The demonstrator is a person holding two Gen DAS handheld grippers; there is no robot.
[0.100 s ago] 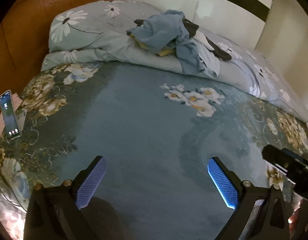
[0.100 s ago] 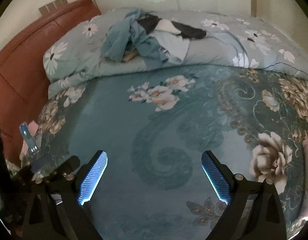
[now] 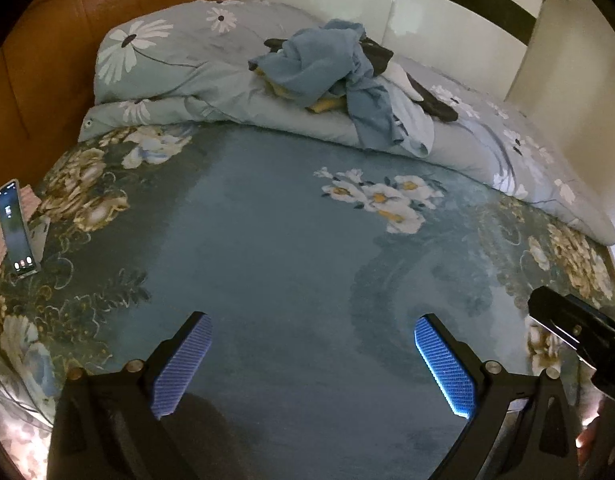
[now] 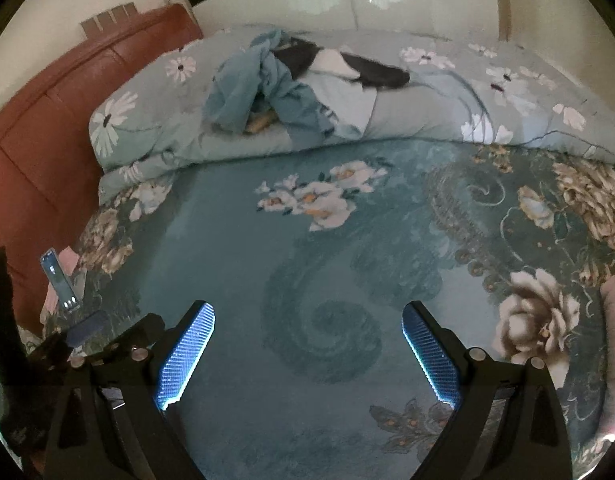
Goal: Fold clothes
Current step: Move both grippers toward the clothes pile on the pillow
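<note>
My left hand-held gripper (image 3: 309, 360) and right hand-held gripper (image 4: 307, 354) hang wide and empty over the bed (image 3: 267, 248), exactly as a moment ago; nothing has shifted, so no folding shows. The clothes (image 3: 331, 68) lie heaped on the quilt (image 3: 211, 80), well beyond both. Between them the bed offers broad flat room; a phone (image 3: 15, 228) stands at its left edge.

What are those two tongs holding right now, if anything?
Nothing. The left tongs and right tongs both stand open over the bedspread; the pile of clothes lies untouched on the quilt.
</note>
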